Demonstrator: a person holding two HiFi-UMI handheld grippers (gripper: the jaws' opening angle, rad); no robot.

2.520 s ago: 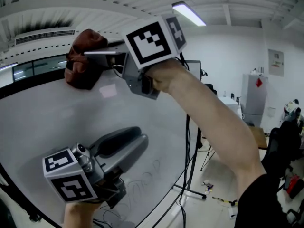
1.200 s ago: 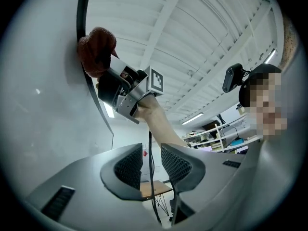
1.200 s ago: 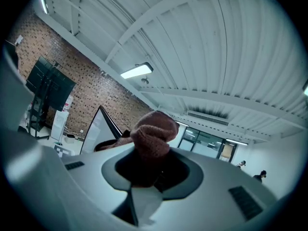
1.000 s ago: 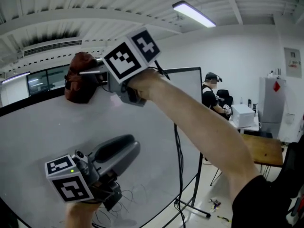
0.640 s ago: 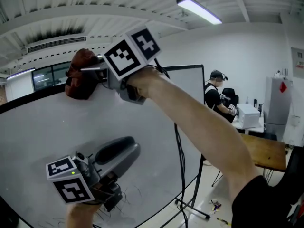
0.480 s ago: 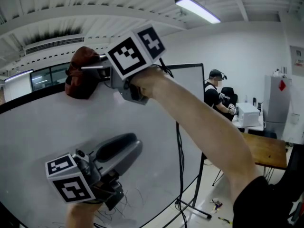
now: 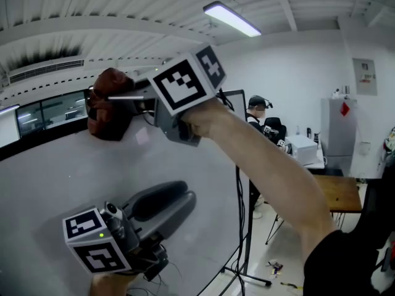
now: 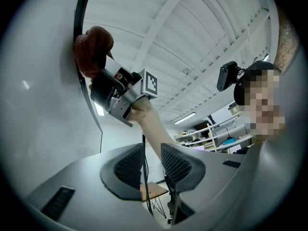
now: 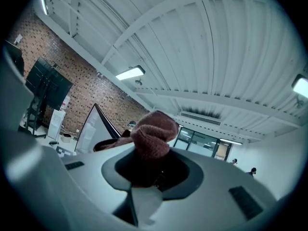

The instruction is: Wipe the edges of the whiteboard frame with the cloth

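A brown-red cloth [image 7: 110, 106] is bunched against the black top edge of the whiteboard frame [image 7: 43, 137]. My right gripper [image 7: 117, 97] is shut on it, arm stretched up from the lower right. In the right gripper view the cloth [image 9: 151, 136] fills the space between the jaws and hides the tips. My left gripper [image 7: 179, 196] hangs low in front of the white board face [image 7: 74, 177], apart from the cloth. Its jaws stand a narrow gap apart with nothing between them [image 8: 153, 150]. The left gripper view shows the cloth [image 8: 94, 49] on the frame edge [image 8: 81, 18].
The board's stand leg and a hanging cable [image 7: 239, 227] run down at its right side. Behind are a seated person [image 7: 258, 113], a wooden table [image 7: 342, 193] and a white cabinet [image 7: 336, 125]. A ceiling lamp [image 7: 231, 18] is overhead.
The head view has swung a little. The right gripper keeps the cloth pressed on the top frame edge, shifted only slightly. The left gripper stays low in front of the board.
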